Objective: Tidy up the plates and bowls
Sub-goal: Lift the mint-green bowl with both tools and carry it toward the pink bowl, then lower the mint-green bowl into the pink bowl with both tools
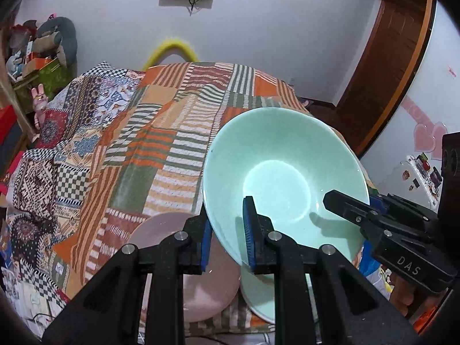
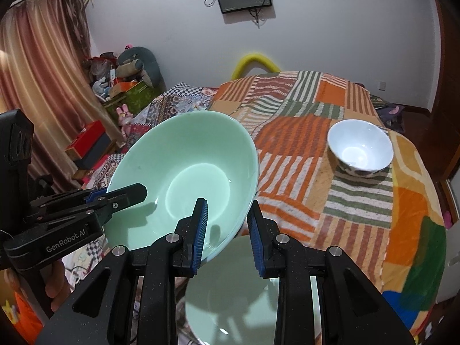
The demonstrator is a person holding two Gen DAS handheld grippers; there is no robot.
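A pale green bowl hangs tilted above the striped blanket, held by both grippers at opposite sides of its rim. My left gripper is shut on the near rim, one blue pad inside the bowl and one outside. My right gripper is shut on the bowl the same way. Each gripper shows in the other's view: the right gripper and the left gripper. Under the bowl lie a pink plate and a green plate. A white bowl stands upright on the blanket, farther right.
The patchwork striped blanket covers the whole surface and drops off at its right edge. A patterned quilt lies to the left. Boxes and stuffed toys pile by the curtain. A wooden door frame stands at the right.
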